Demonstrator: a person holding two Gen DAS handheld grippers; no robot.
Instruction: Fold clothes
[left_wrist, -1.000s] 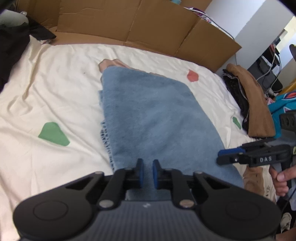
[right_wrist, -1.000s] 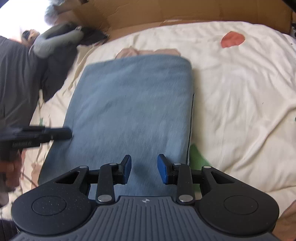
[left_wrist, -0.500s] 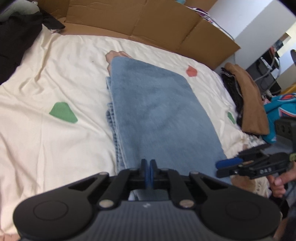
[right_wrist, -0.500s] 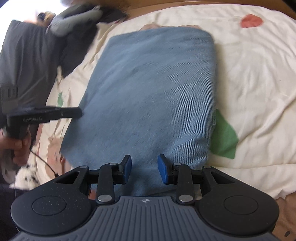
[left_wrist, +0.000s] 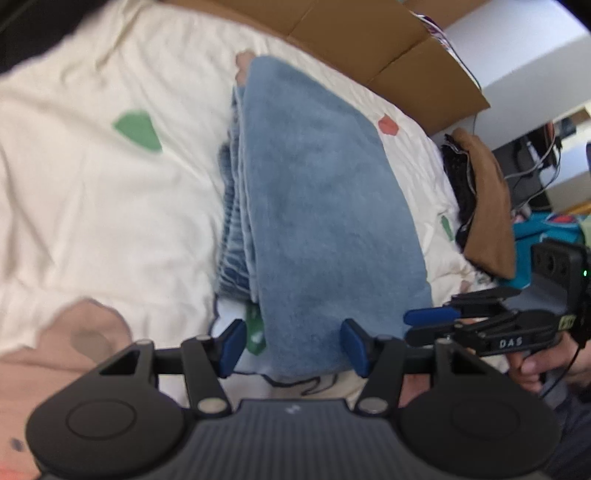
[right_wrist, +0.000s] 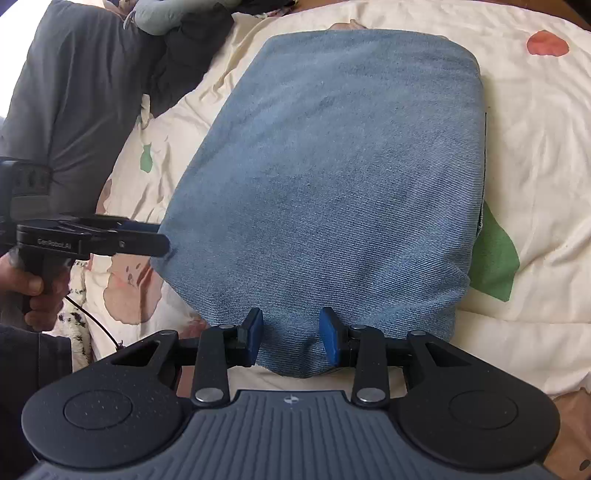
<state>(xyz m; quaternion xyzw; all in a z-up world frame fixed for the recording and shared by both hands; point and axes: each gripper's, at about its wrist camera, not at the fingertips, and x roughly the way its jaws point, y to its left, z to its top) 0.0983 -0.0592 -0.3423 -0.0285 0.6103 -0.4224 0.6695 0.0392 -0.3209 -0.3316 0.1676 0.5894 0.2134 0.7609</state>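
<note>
The folded blue jeans are laid flat on a cream bedsheet printed with green and red patches. The left gripper is spread wide, its blue pads set on either side of the garment's near edge with nothing pinched between them. The right gripper is likewise parted, though less widely, and its pads straddle a rounded corner of the denim without being closed on it. Stacked layers are seen along the fold's left side. Brown cardboard is stood behind the bed, and a brown garment is heaped at its right edge.
</note>
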